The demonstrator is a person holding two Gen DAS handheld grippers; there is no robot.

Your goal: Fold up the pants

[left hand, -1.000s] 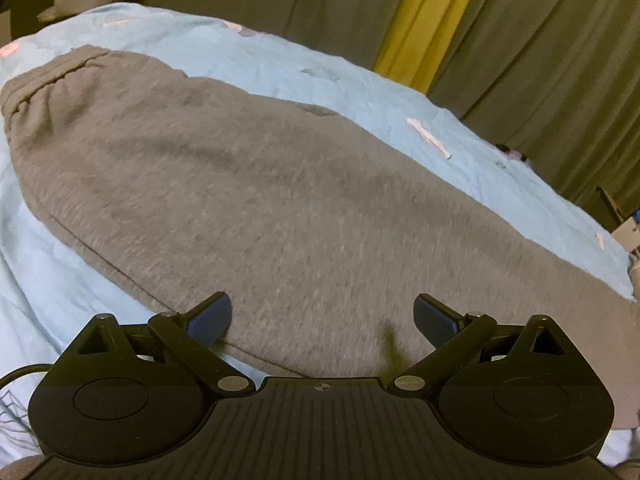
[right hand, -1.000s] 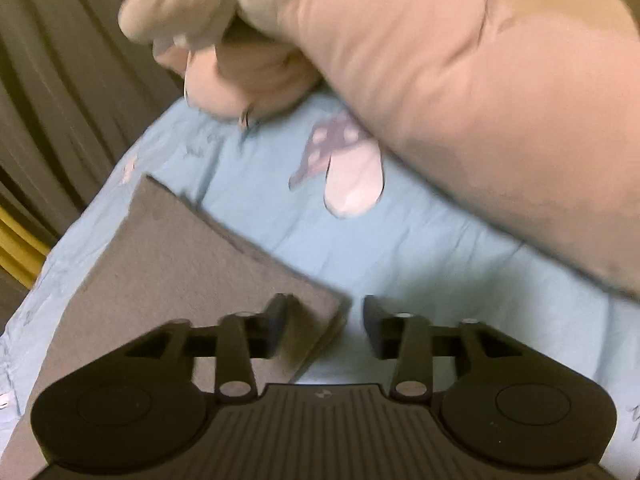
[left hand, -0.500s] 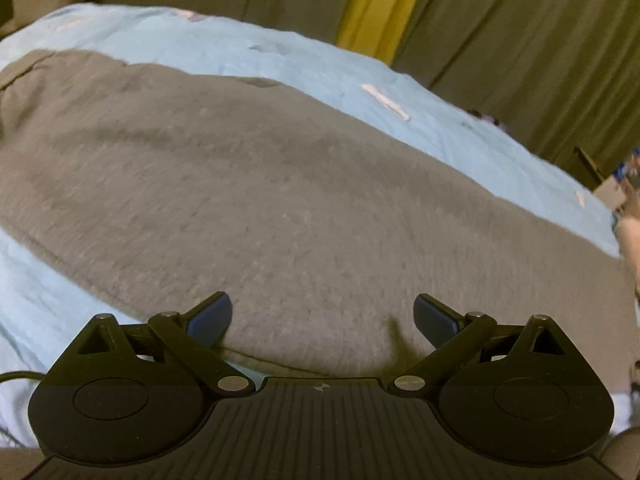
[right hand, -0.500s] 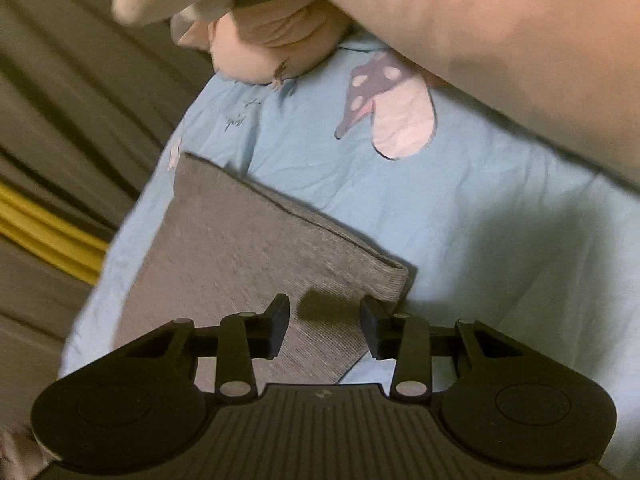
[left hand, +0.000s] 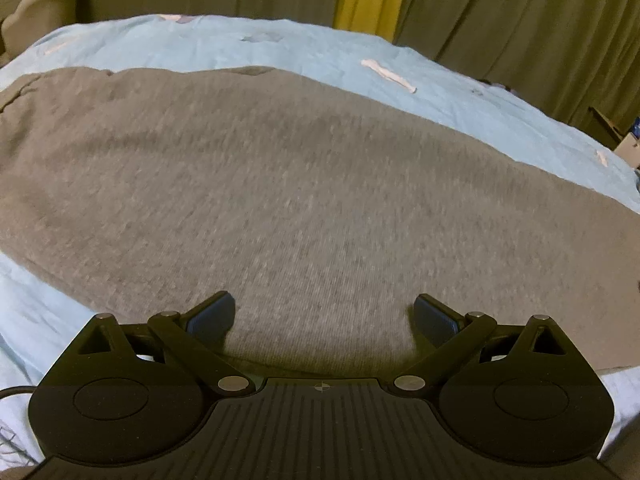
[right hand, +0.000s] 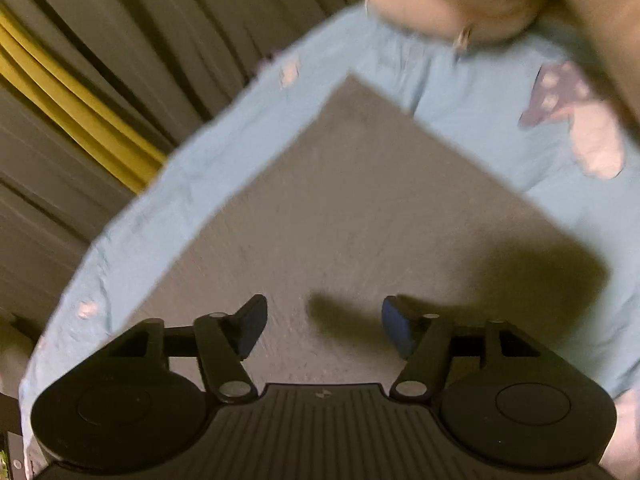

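On the light blue bedsheet [left hand: 280,46] grey sweatpants [left hand: 304,200] lie flat with bare sheet along their far edge, left gripper [left hand: 324,316] spread wide and empty over the near hem, right gripper [right hand: 324,326] opening, empty, above the leg end.

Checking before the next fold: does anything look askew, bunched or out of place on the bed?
Nothing stands out. The grey pants lie flat on the blue sheet, edges straight at the leg end, with no bunching visible, though the right wrist view is blurred.
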